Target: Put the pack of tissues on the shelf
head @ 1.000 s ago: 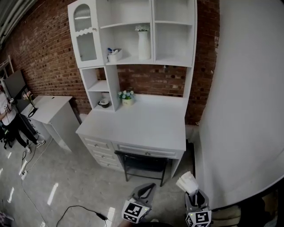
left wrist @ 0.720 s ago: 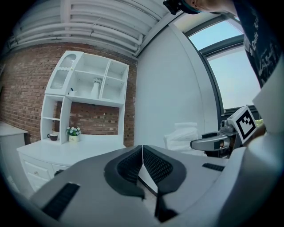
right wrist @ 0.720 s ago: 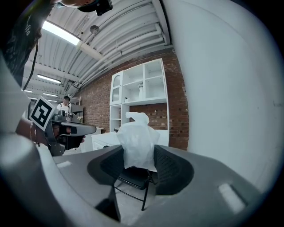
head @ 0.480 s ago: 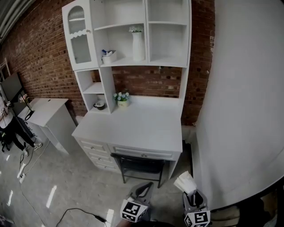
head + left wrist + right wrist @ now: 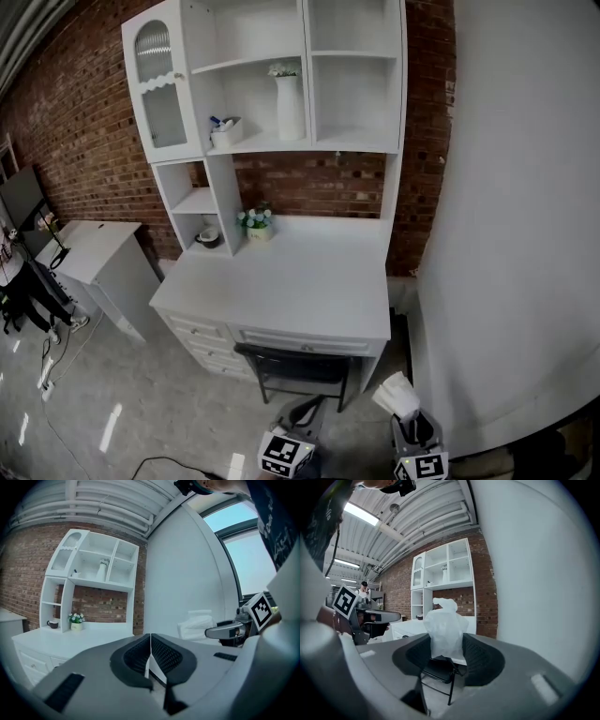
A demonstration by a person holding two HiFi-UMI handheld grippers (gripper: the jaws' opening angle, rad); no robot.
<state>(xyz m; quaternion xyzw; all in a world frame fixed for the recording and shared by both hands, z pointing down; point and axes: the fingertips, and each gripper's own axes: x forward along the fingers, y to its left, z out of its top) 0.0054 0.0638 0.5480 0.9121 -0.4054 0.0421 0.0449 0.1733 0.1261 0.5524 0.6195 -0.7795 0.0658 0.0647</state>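
The white pack of tissues (image 5: pixel 444 629) stands upright between the jaws of my right gripper (image 5: pixel 446 654), which is shut on it. In the head view the pack (image 5: pixel 397 396) sticks out above the right gripper (image 5: pixel 410 424) at the bottom edge. My left gripper (image 5: pixel 305 410) is beside it to the left, its jaws (image 5: pixel 150 656) pressed together with nothing between them. The white shelf unit (image 5: pixel 272 80) stands on the white desk (image 5: pixel 291 281) ahead, against a brick wall. The shelf (image 5: pixel 445 566) also shows in the right gripper view.
A white vase (image 5: pixel 288 105) and a small tray (image 5: pixel 225 131) sit on a middle shelf. A flower pot (image 5: pixel 255 225) and a cup (image 5: pixel 209 235) are at the desk's back. A black chair (image 5: pixel 300 361) is tucked under the desk. A white wall (image 5: pixel 516 216) stands at right, a side table (image 5: pixel 89 253) at left.
The desk and shelf have shifted slightly in the head view as I moved closer; both grippers sit a little lower in the frame. The right grip on the tissues is unchanged.
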